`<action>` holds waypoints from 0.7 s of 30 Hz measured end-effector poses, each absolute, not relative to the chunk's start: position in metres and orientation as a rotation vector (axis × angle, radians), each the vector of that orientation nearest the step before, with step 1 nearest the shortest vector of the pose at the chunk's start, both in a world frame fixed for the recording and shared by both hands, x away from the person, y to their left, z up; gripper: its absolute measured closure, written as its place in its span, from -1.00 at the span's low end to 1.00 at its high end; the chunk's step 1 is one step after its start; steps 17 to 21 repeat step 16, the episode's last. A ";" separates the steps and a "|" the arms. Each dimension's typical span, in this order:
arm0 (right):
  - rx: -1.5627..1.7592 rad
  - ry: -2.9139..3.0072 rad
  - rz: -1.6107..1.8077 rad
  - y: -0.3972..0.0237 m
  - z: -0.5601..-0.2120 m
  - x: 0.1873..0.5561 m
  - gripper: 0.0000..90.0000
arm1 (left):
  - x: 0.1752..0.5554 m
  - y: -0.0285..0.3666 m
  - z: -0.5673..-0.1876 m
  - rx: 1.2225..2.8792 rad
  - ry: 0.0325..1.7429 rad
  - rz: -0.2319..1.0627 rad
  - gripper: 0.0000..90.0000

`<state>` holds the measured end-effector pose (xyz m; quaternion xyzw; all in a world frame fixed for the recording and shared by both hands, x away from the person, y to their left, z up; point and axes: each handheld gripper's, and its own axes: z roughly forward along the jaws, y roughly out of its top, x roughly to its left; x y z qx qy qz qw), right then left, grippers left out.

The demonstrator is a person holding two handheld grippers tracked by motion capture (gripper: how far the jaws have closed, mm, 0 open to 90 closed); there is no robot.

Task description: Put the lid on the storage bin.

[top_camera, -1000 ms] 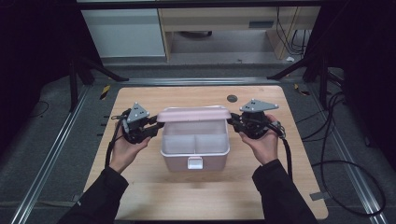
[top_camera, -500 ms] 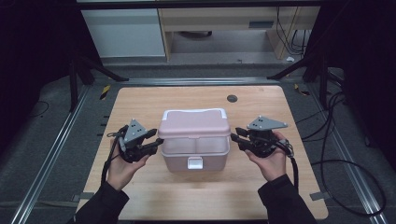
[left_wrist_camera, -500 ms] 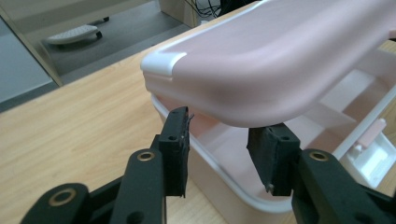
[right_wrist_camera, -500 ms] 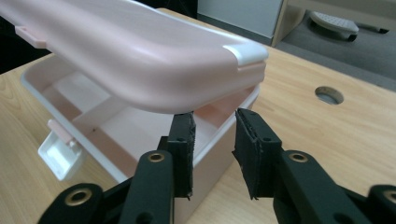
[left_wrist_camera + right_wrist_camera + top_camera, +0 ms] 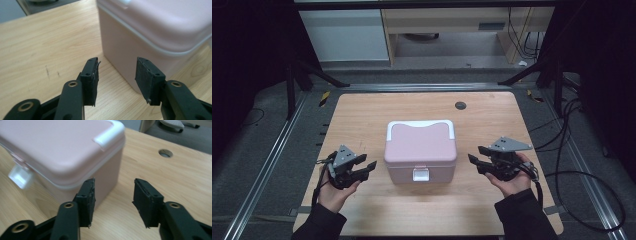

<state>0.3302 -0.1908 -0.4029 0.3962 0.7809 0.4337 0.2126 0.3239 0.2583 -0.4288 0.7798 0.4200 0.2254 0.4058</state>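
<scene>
Squarely upright pink box (image 5: 420,145), latch (image 5: 420,174) facing the person

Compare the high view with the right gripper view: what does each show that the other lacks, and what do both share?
High view alone: both tools, left tool and right tool, open on either side of the pink plastic lidded box, plus the pale cabinet beyond the table.

Right gripper view alone: a close look between the right tool's black pads, with nothing gripped.

Shared: the box, lid down, its white front latch, the light wooden table and its round dark hole.
</scene>
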 end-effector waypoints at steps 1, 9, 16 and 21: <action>1.119 2.167 1.189 -0.196 -0.407 0.330 0.06 | 0.325 0.261 -0.431 1.962 1.072 0.570 0.14; 1.230 2.146 1.048 -0.222 -0.438 0.327 -0.25 | 0.333 0.277 -0.453 1.972 1.151 0.551 -0.05; 1.338 2.149 0.901 -0.239 -0.464 0.338 -0.37 | 0.342 0.281 -0.470 2.027 1.189 0.540 -0.21; 1.338 2.149 0.901 -0.239 -0.464 0.338 -0.37 | 0.342 0.281 -0.470 2.027 1.189 0.540 -0.21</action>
